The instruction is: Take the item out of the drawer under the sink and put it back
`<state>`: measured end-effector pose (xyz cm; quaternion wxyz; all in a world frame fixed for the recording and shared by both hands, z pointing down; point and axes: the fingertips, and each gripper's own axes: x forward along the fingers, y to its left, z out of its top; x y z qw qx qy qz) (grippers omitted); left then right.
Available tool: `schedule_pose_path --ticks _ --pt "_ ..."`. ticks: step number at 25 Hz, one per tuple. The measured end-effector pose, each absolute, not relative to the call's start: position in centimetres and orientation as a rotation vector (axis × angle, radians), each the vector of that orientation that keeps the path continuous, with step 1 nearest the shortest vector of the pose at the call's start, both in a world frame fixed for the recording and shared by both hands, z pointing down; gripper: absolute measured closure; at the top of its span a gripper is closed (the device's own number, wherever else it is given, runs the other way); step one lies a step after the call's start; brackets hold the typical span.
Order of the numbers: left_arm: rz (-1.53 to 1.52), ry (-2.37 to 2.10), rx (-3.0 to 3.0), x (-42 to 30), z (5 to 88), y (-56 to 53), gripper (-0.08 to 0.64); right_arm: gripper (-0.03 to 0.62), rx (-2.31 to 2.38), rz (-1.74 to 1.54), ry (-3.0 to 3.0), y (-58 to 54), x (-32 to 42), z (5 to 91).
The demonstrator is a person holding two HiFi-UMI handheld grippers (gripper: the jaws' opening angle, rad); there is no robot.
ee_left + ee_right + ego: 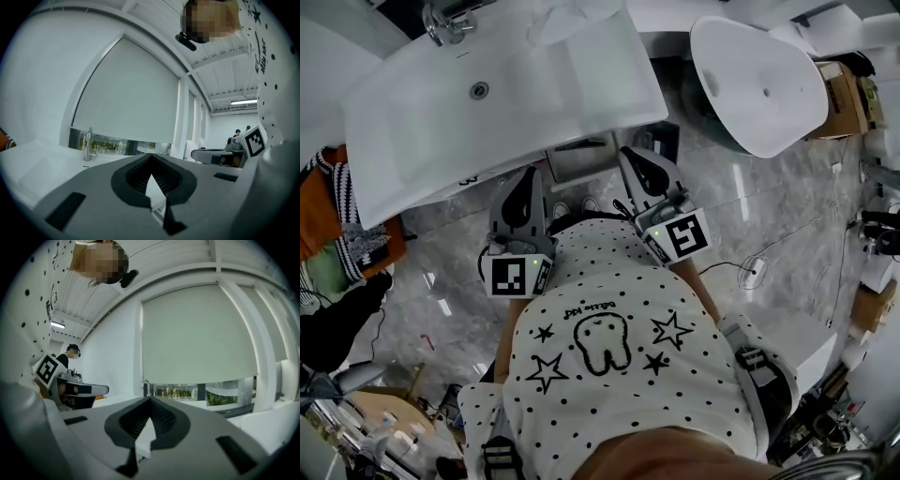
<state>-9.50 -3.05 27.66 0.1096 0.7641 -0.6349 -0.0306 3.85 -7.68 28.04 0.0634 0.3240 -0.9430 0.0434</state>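
Observation:
I stand in front of the white sink (412, 122) with its chrome tap (450, 23). Below the sink's front edge a grey cabinet front (581, 157) shows between my two grippers; I cannot tell whether the drawer is pulled out, and no item is in sight. My left gripper (525, 183) and right gripper (637, 159) point level toward the sink, both shut and holding nothing. In the left gripper view the left gripper (151, 157) has its tips together above the basin, with the tap (88, 143) behind. The right gripper view shows the right gripper (150, 400) the same way.
A white oval fixture (759, 89) stands at the right, with a cardboard box (844, 94) beyond it. Clothes (337, 234) hang at the left. A cable and plug (752, 274) lie on the marble floor. A closed roller blind (197, 333) hangs behind the sink.

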Motion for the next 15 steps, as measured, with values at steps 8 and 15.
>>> schedule_pose_path --ticks 8,15 --pt "-0.08 -1.828 2.285 -10.9 24.4 -2.3 0.565 0.58 0.876 0.127 -2.823 -4.4 -0.7 26.2" --pt "-0.045 -1.808 2.282 -12.6 23.1 -1.2 0.565 0.58 0.786 0.141 -2.809 -3.5 -3.9 24.7"
